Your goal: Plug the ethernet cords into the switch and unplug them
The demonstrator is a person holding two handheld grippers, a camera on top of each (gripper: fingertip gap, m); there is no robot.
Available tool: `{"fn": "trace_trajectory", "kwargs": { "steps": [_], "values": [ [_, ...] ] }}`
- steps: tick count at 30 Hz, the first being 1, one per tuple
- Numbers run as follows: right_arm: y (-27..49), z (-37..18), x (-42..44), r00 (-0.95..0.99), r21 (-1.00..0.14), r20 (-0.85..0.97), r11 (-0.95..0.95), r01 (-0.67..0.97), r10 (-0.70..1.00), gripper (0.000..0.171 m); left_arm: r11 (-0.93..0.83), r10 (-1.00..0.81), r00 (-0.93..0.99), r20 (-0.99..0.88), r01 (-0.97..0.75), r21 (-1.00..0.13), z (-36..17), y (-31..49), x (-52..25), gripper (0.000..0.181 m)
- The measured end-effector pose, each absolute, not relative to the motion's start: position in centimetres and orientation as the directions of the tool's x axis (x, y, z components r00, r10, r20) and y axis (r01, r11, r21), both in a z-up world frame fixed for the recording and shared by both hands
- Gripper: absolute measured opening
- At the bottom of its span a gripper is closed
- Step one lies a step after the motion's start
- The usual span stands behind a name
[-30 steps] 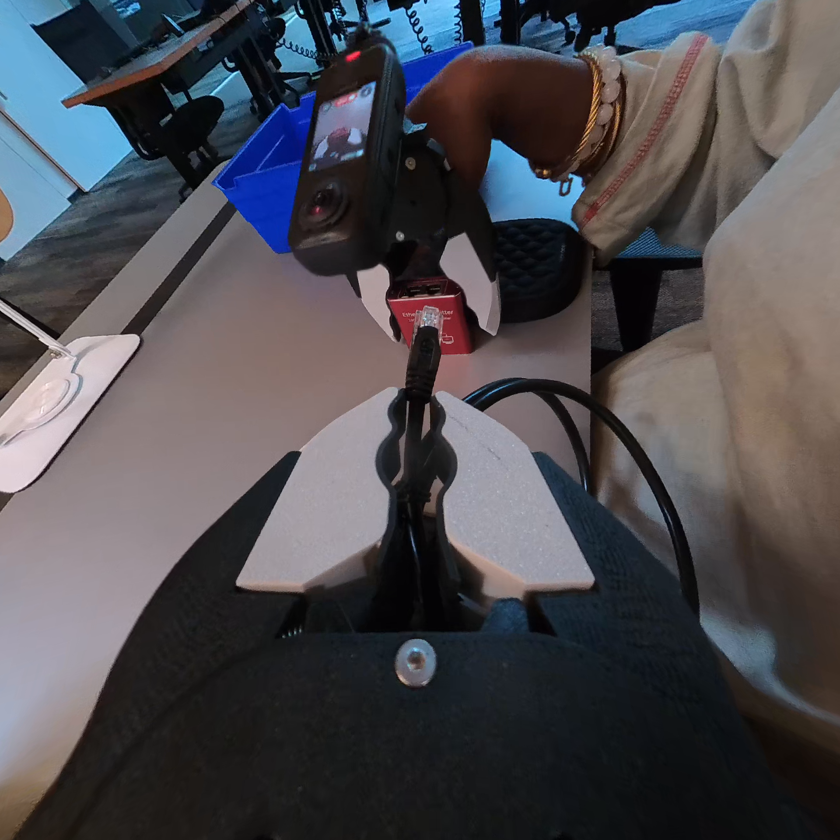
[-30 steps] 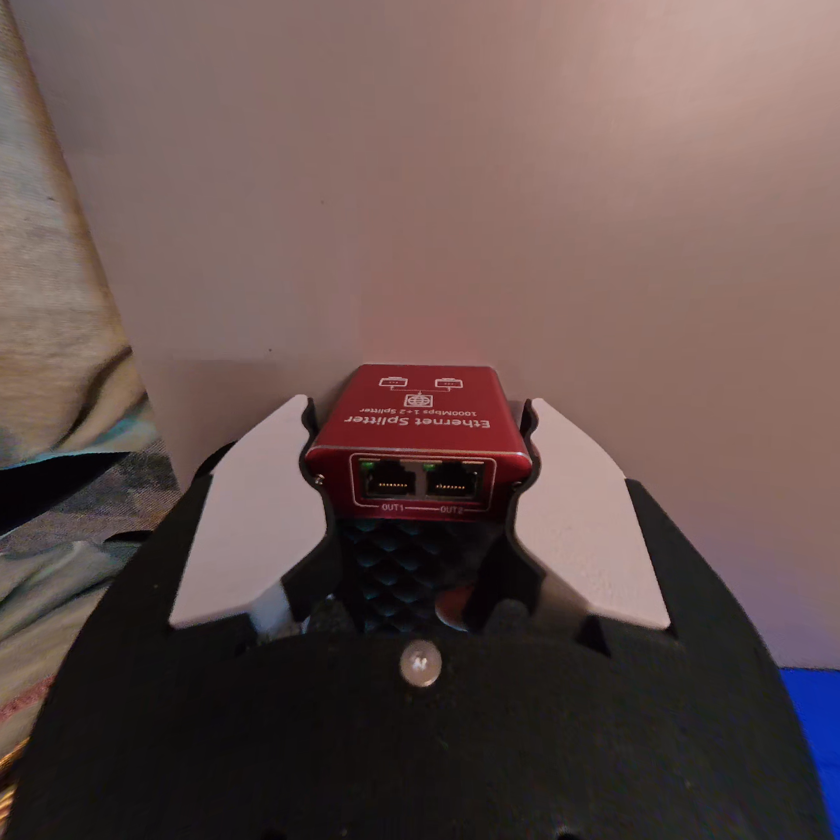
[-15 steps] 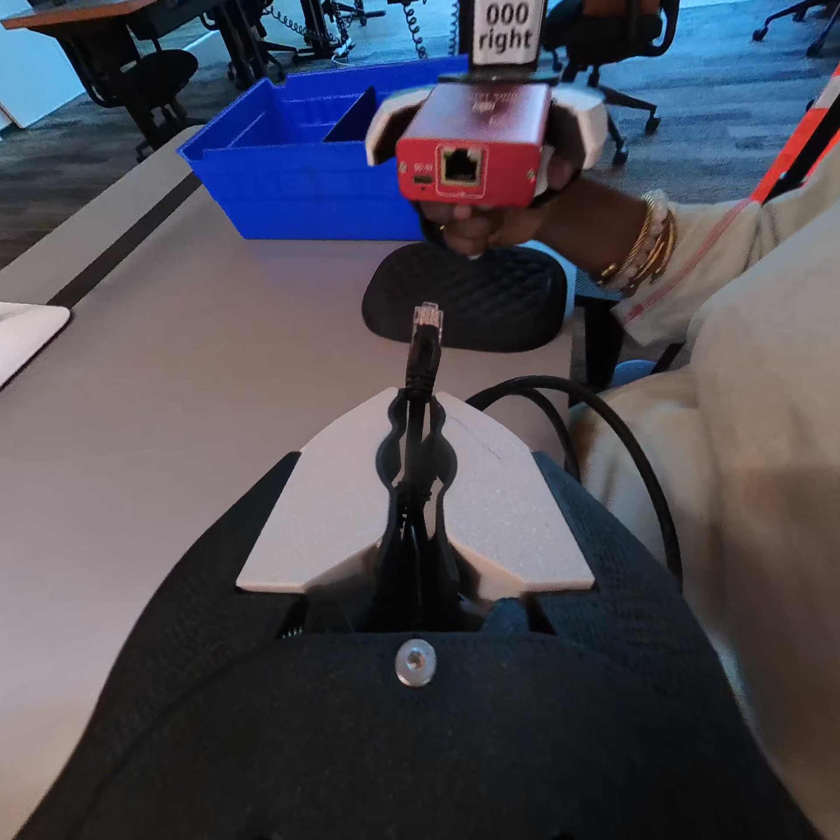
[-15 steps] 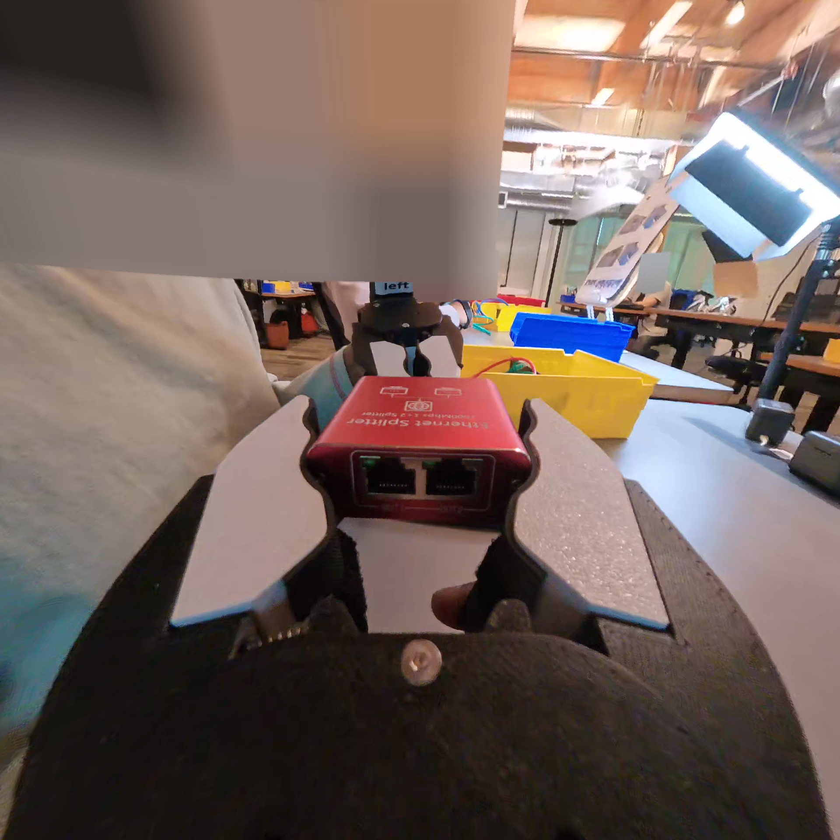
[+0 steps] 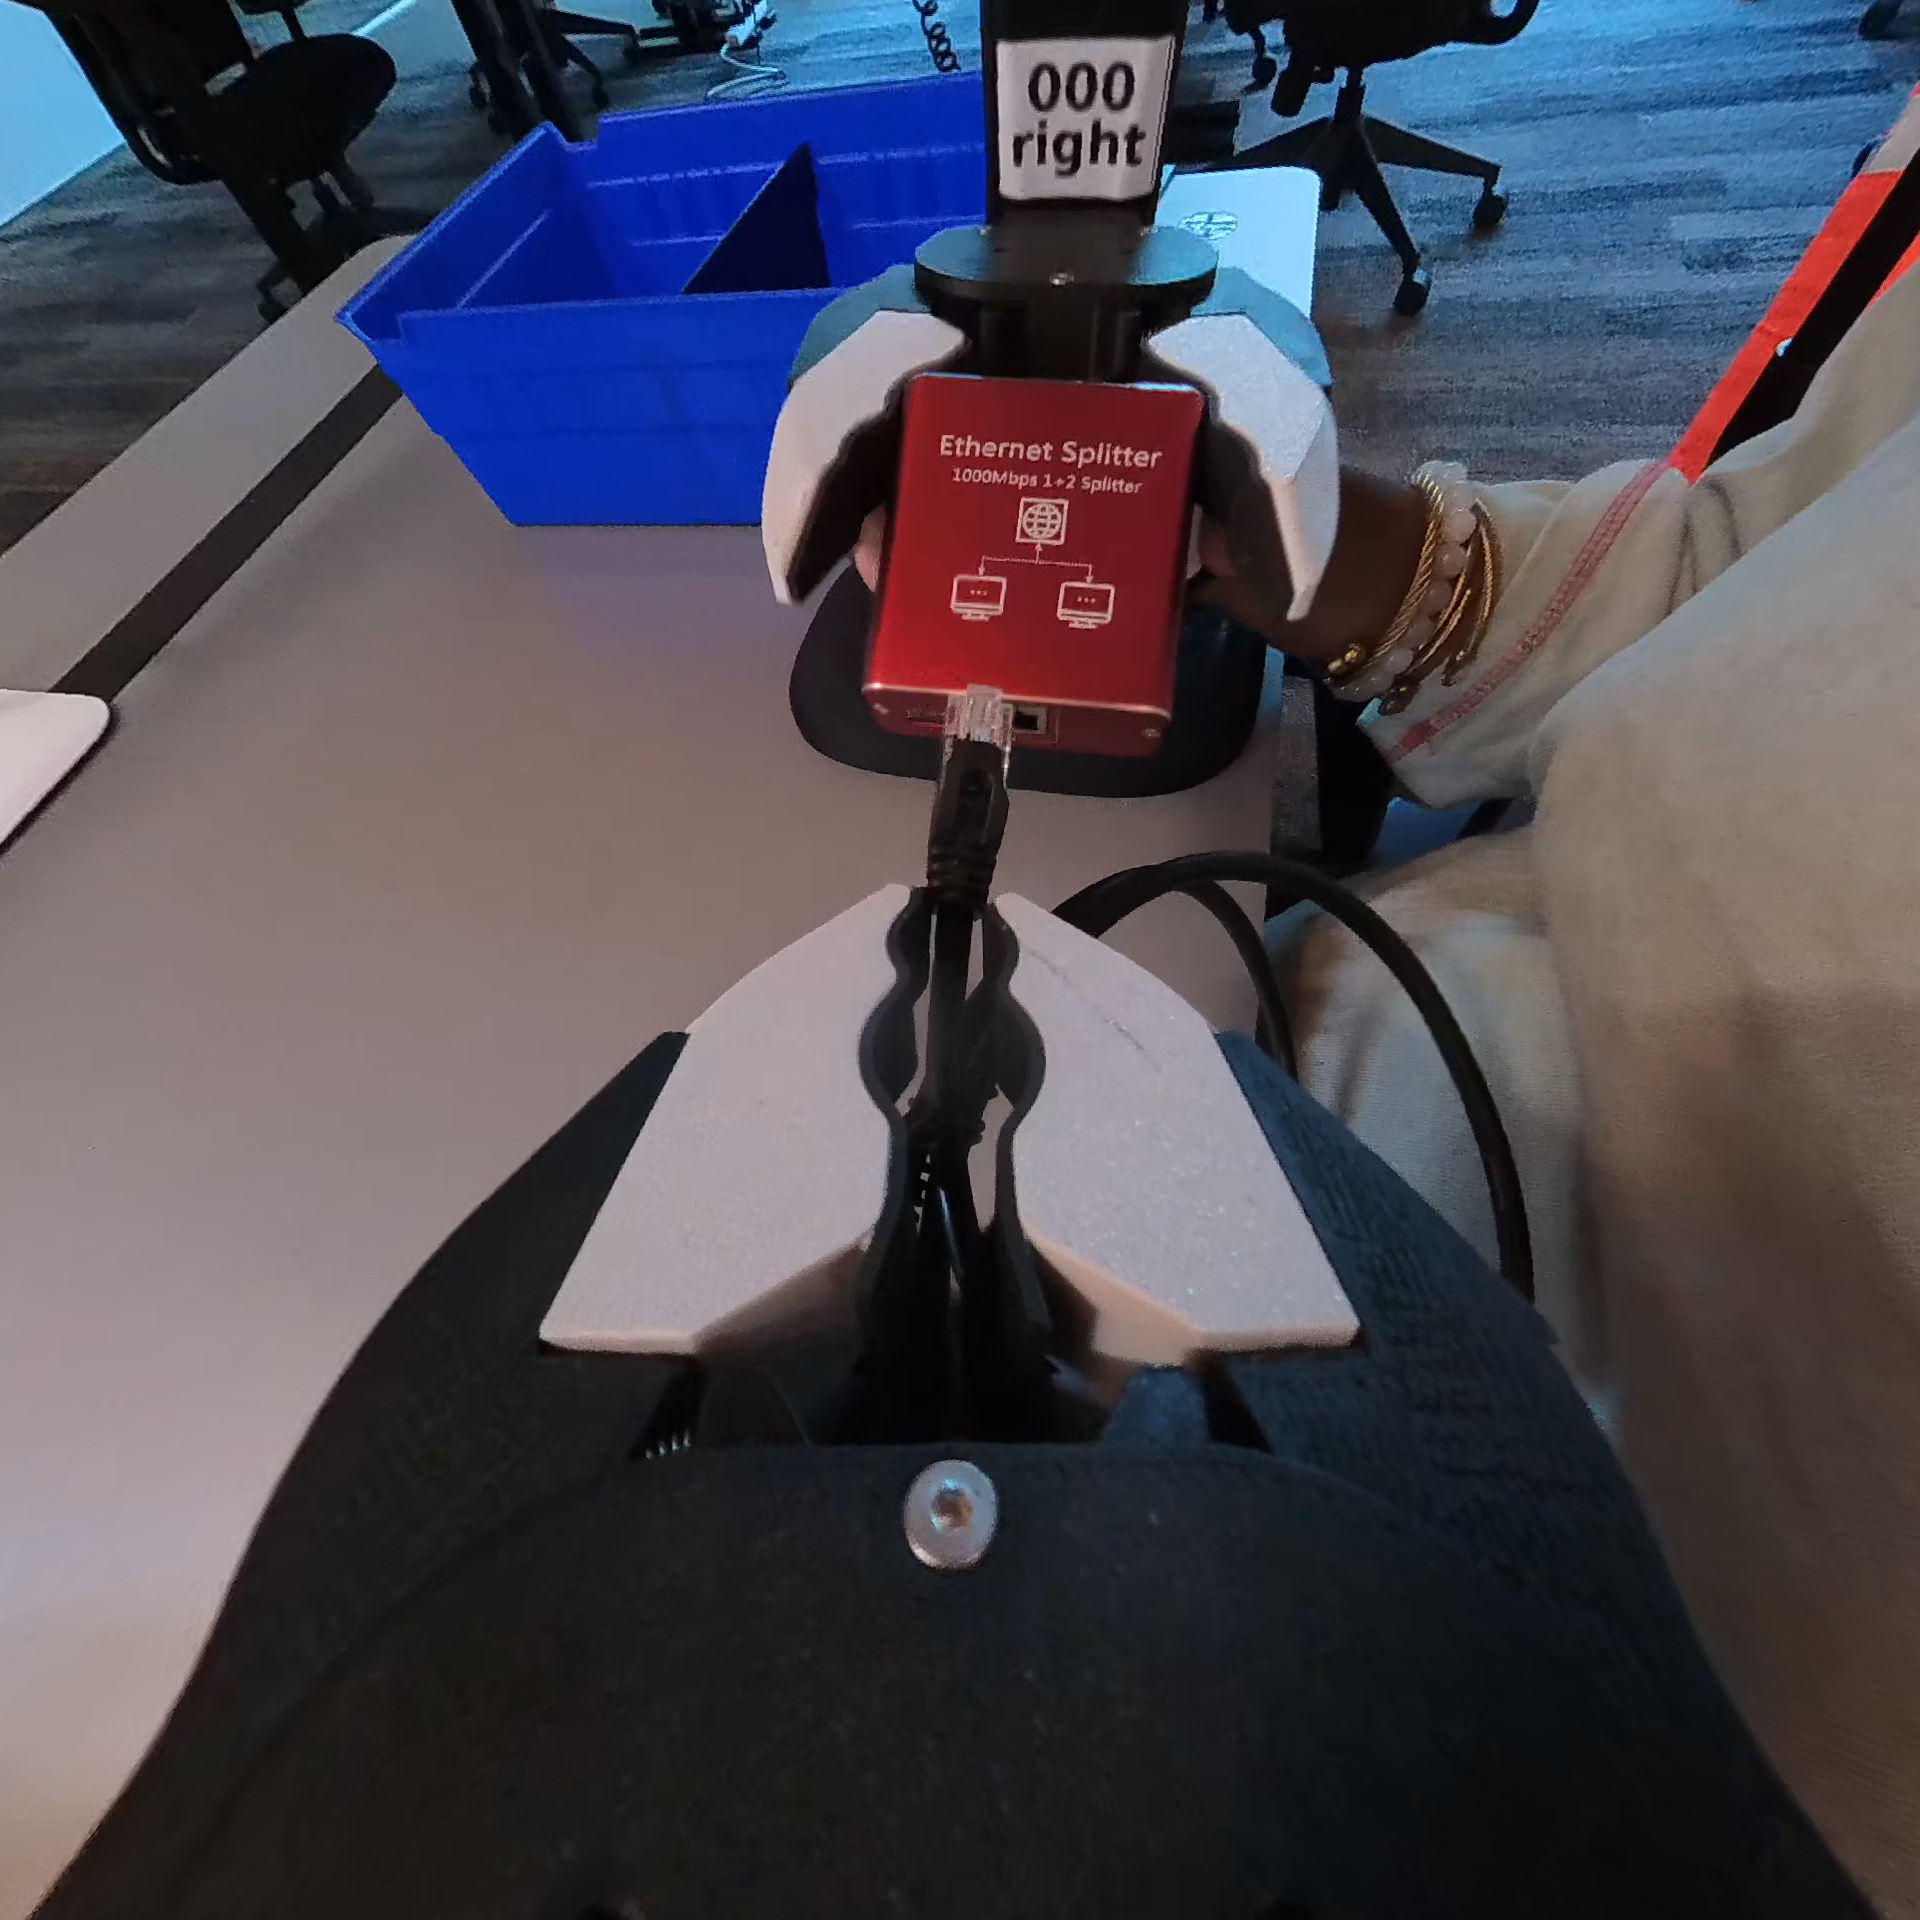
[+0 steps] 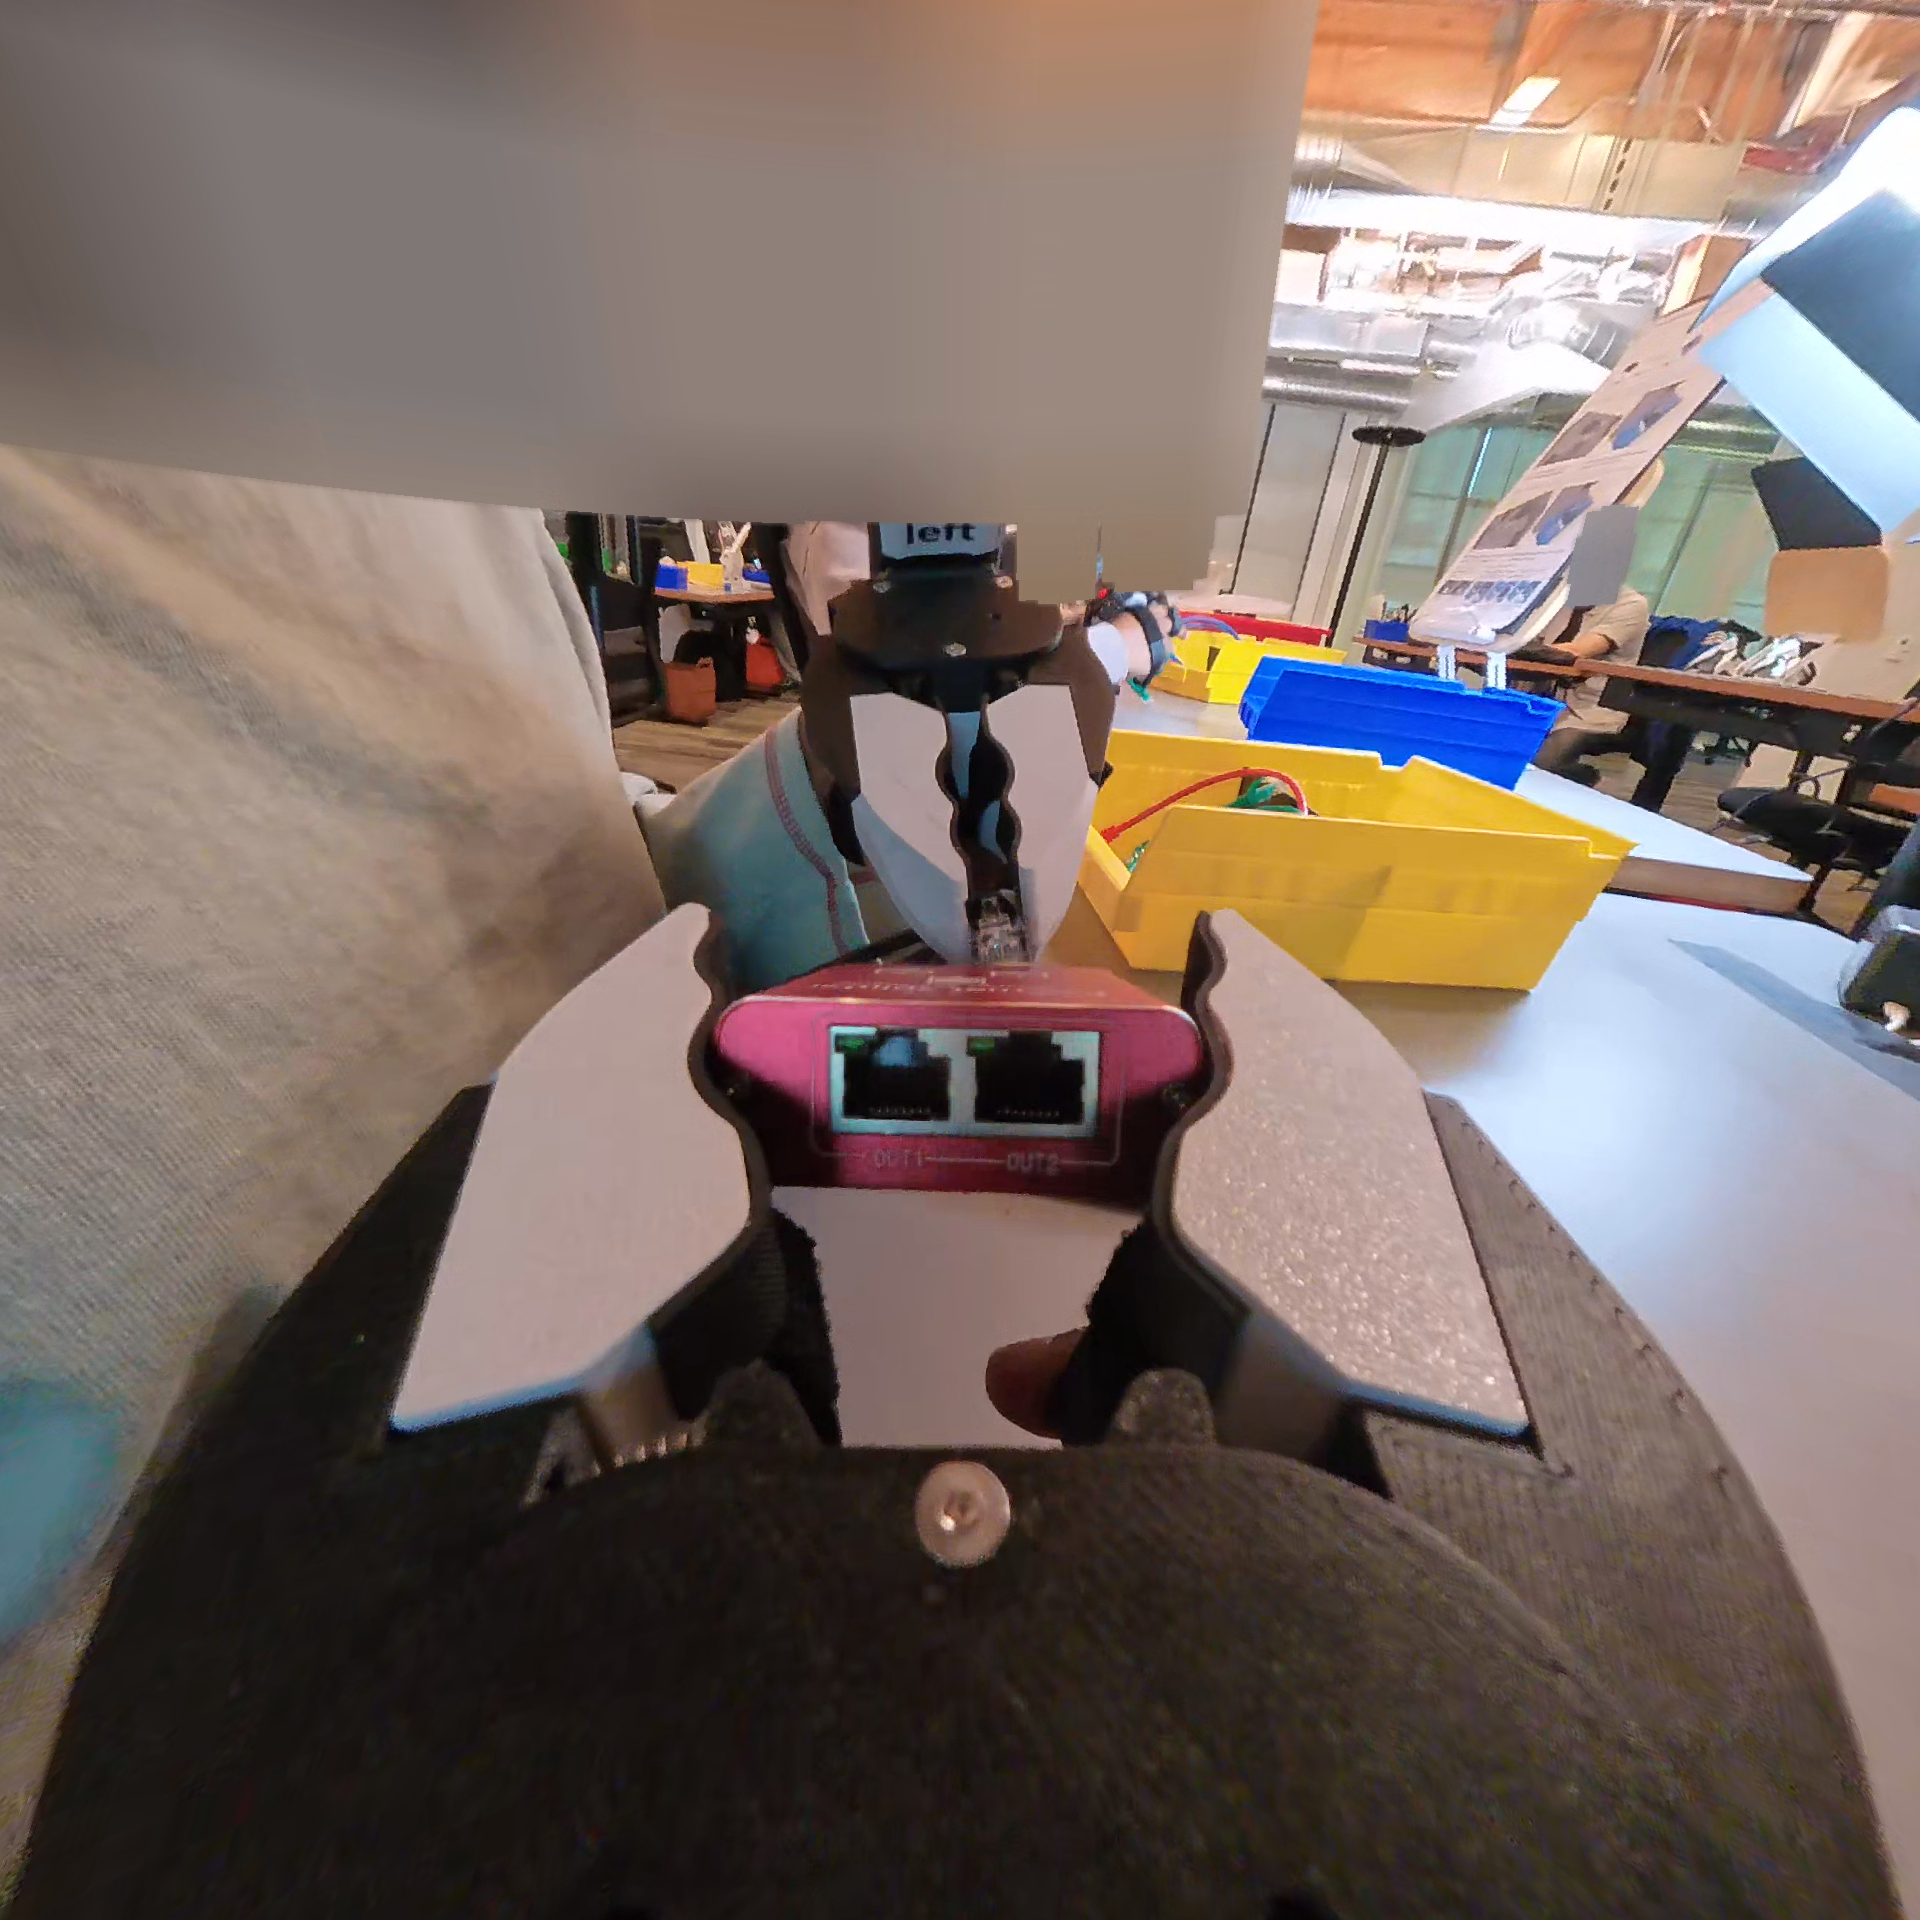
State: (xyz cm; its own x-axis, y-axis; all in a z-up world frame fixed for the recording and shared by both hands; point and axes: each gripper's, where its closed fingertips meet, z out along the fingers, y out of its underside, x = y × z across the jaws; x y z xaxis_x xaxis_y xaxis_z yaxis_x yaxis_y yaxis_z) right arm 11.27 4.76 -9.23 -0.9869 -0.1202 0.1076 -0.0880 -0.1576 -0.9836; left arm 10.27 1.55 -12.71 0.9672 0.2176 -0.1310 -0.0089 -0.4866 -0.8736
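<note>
The left gripper is closed tight on a black cord. The cord's clear plug is right at the port on the near end of the red switch. The right gripper is squeezed onto the switch's sides and holds it up above the grey desk. A blue bin sits behind.
</note>
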Motion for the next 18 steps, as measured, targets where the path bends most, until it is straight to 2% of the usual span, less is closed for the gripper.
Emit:
{"fn": "trace_trajectory", "kwargs": {
  "steps": [10, 18],
  "values": [
    [5.3, -7.6, 11.7, -0.983, -0.950, 0.128, -0.302, -0.085, -0.128, 0.084, -0.460, 0.192, 0.978, -0.078, 0.020, -0.888, -13.1, 2.5, 10.6, 0.009],
    [5.3, -7.7, 11.7, -0.982, -0.949, 0.141, -0.300, -0.098, -0.124, 0.084, -0.444, 0.191, 0.979, -0.077, 0.016, -0.896, -12.6, 2.6, 10.8, 0.009]
  ]
}}
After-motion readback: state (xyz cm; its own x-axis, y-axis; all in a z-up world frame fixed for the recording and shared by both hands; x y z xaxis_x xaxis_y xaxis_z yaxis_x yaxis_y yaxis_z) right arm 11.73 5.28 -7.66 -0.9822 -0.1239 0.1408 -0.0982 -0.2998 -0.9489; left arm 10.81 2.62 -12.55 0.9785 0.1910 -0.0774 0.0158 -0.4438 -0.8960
